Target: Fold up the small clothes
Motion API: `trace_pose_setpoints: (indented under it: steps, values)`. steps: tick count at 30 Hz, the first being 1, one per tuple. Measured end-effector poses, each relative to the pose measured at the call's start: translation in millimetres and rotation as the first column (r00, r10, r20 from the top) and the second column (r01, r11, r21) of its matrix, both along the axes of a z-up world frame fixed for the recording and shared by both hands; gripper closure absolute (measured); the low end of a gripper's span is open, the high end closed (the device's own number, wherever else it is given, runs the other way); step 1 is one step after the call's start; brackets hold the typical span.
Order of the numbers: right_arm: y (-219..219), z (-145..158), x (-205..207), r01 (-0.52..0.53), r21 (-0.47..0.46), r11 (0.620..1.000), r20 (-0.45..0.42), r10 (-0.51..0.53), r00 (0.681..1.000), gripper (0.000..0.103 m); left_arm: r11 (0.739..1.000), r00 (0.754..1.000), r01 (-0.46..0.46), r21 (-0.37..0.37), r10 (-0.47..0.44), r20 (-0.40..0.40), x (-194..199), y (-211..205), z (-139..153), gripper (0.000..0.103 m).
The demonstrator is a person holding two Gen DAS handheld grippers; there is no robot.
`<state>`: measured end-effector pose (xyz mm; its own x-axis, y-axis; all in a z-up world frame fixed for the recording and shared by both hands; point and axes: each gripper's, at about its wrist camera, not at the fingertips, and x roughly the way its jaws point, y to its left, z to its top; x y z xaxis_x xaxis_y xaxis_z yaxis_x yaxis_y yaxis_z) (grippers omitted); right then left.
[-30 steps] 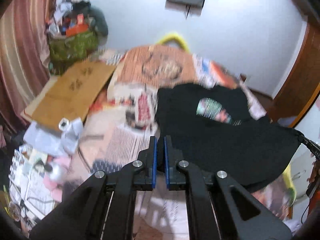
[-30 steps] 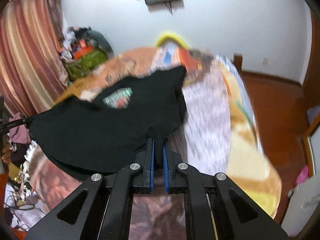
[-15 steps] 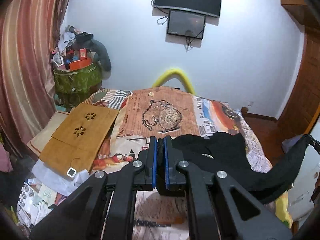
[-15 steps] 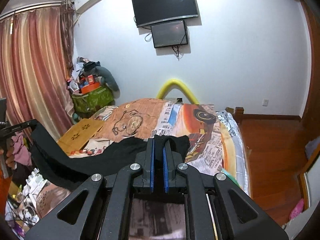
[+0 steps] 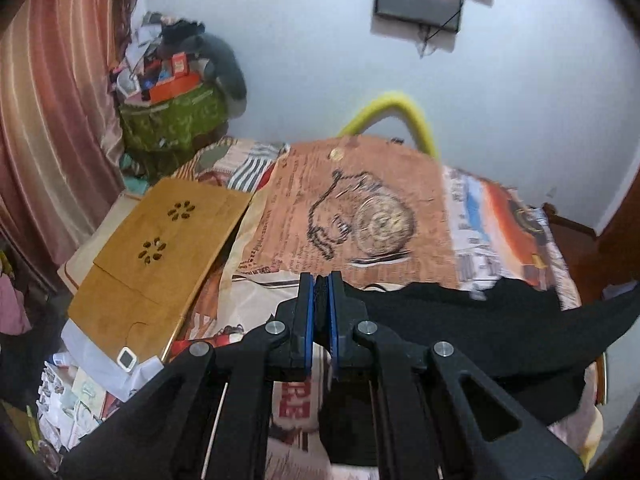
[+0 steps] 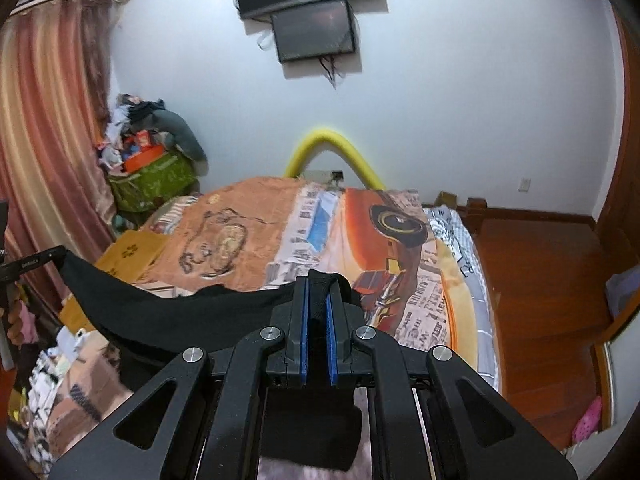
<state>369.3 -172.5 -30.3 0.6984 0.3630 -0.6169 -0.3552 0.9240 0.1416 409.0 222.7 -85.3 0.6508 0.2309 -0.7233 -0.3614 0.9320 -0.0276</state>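
I am holding the left hand-held gripper (image 5: 319, 300) clamped tight on a pinch of the black T-shirt (image 5: 460, 320), and the right hand-held gripper (image 6: 318, 304) is nipping another bunch of the same cloth, a fold of it poking up between the blue pads (image 6: 306, 320). The T-shirt is hanging stretched between the two as a sagging band over the near end of the bed (image 6: 460, 280), its lower part drooping toward the printed blanket (image 5: 352, 208).

I am judging the shirt as light, soft and limp: it is taking no shape of its own, so it will follow whichever corner I pull and will crease wherever it slackens. Holding it at two points along one edge, as now, seems the sensible grip; anything nearer the middle would let the sides flop.

The wooden board (image 5: 160, 256) is lying on the bed's left side and clutter is piled beyond it, so I am treating that side as closed. Toward the bed's far end the blanket is lying bare, giving room to lay the shirt down. To the bed's right there is only wooden floor (image 6: 540, 280), where a dropped hem would land.
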Motion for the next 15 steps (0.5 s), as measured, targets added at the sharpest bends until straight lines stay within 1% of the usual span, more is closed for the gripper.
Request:
trace_pose_setpoints:
  steps: [3,6,9,12,13,15]
  values:
    - [2.8,-24.5,35.0,0.018,-0.013,1.000,-0.052,-0.018,0.998,0.097,0.999,0.998,-0.020,-0.029,0.019,-0.054,37.3,14.3,-34.4,0.097]
    - [7.2,-48.8,65.8,0.032,-0.019,0.999,-0.101,-0.034,0.994,0.097,0.999,0.994,-0.024,-0.035,0.020,-0.104,73.4,18.4,-69.9,0.097]
    - [15.4,-71.9,90.4,0.041,-0.064,0.997,-0.129,-0.049,0.990,0.097,1.000,0.990,-0.008,-0.024,0.005,-0.143,102.6,15.6,-95.7,0.097]
    - [19.3,-91.1,109.9,0.048,-0.106,0.993,-0.156,-0.065,0.986,0.096,1.000,0.982,0.009,-0.030,-0.015,-0.188,127.2,14.5,-121.6,0.095]
    - [19.8,-95.8,113.8,0.054,-0.121,0.991,-0.158,-0.073,0.985,0.096,1.000,0.979,0.001,-0.027,-0.006,-0.203,133.9,14.5,-129.4,0.095]
    - [18.0,-99.3,118.8,0.064,-0.141,0.988,-0.155,-0.086,0.984,0.095,1.000,0.977,-0.002,-0.020,-0.002,-0.213,138.5,14.5,-135.7,0.092]
